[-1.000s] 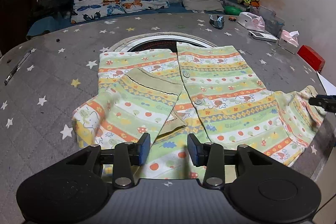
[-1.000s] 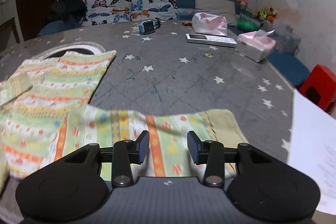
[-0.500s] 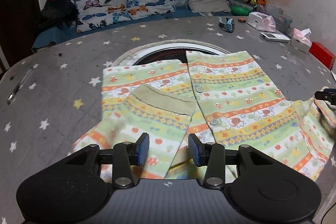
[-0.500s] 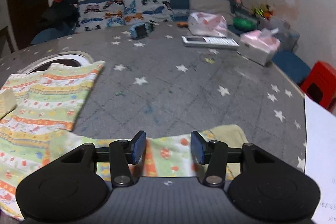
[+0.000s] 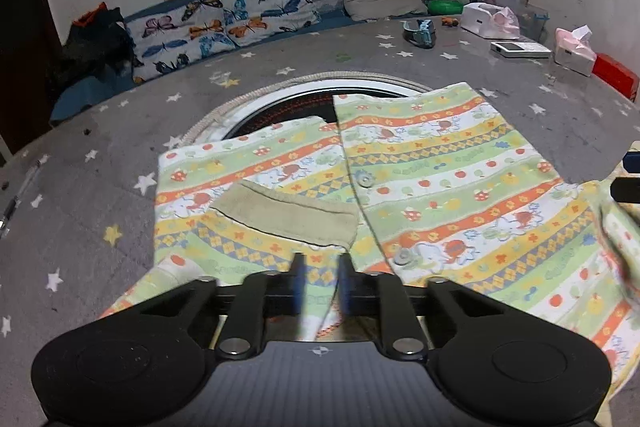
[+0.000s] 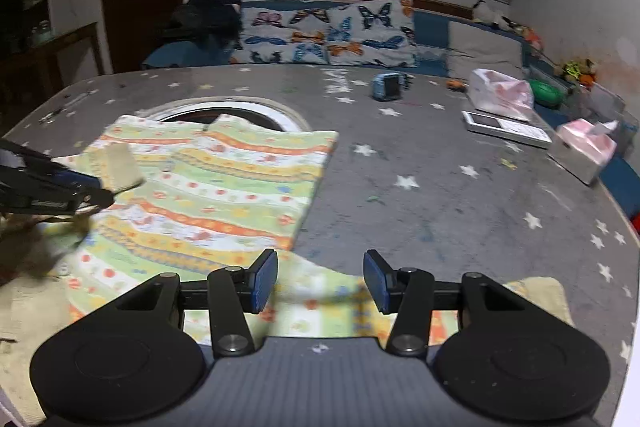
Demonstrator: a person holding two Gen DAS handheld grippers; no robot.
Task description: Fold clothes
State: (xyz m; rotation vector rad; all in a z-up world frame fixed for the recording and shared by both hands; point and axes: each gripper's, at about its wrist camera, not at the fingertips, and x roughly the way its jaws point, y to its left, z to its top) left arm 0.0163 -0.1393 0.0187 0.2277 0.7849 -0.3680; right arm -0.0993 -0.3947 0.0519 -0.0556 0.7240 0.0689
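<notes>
A striped green, orange and yellow child's shirt [image 5: 432, 171] lies spread on the grey starred table; it also shows in the right wrist view [image 6: 224, 183]. Its left sleeve with a beige cuff [image 5: 288, 215] is folded over the body. My left gripper [image 5: 320, 287] has its jaws close together around the sleeve fabric. My right gripper [image 6: 320, 283] is open just above the right sleeve [image 6: 320, 311], which lies flat with its beige cuff [image 6: 540, 295] to the right. The left gripper also shows in the right wrist view [image 6: 100, 195].
A round opening [image 5: 320, 103] in the table sits behind the shirt. At the far right lie a blue watch [image 6: 388, 87], a white device [image 6: 508, 127], tissue boxes [image 6: 584, 151] and a pink bag [image 6: 500, 91]. A sofa with butterfly cushions [image 6: 328, 31] lies beyond.
My left gripper has closed on the folded left sleeve and come lower. My right gripper has risen and drawn back, open, leaving the right sleeve on the table.
</notes>
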